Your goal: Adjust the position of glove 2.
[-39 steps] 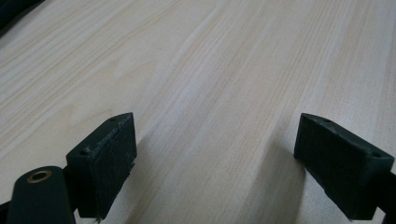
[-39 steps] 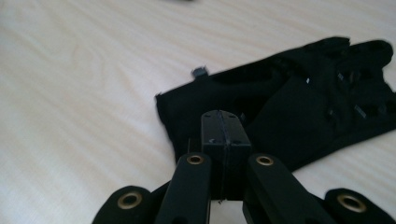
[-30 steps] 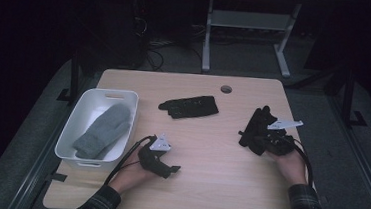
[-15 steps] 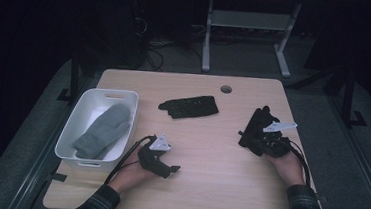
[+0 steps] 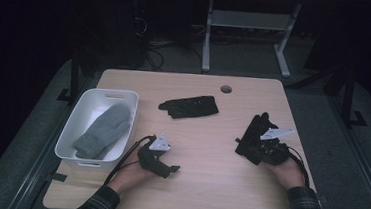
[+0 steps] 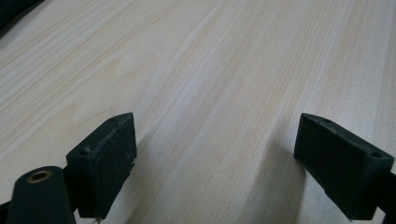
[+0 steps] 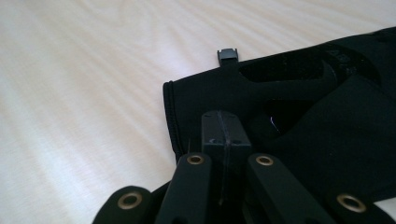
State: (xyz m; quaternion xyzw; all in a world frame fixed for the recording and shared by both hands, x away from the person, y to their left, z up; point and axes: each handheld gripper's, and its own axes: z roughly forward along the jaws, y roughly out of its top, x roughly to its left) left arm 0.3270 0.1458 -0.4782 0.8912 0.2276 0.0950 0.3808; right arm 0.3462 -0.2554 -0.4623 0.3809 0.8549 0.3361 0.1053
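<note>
Black glove (image 5: 255, 140), pinched at its cuff by the pressed-together fingers of the right gripper (image 7: 224, 133), right side of wooden counter (image 5: 207, 186). Second black glove (image 5: 189, 106) laid at centre. Grey mitten (image 5: 104, 129) held in white bin (image 5: 76, 154). Left gripper (image 6: 224, 168) fingers spread, empty. Step judged: sorting; transport to bin is called for next

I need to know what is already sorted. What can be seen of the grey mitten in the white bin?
The grey mitten looks like soft knit or felted fabric, plain, with no pattern visible. It lies flat inside the white bin at the table's left side, running diagonally, rounded tip toward the far right corner, cuff toward the near left. It touches the bin's floor. Neither gripper is in contact with it.
</note>
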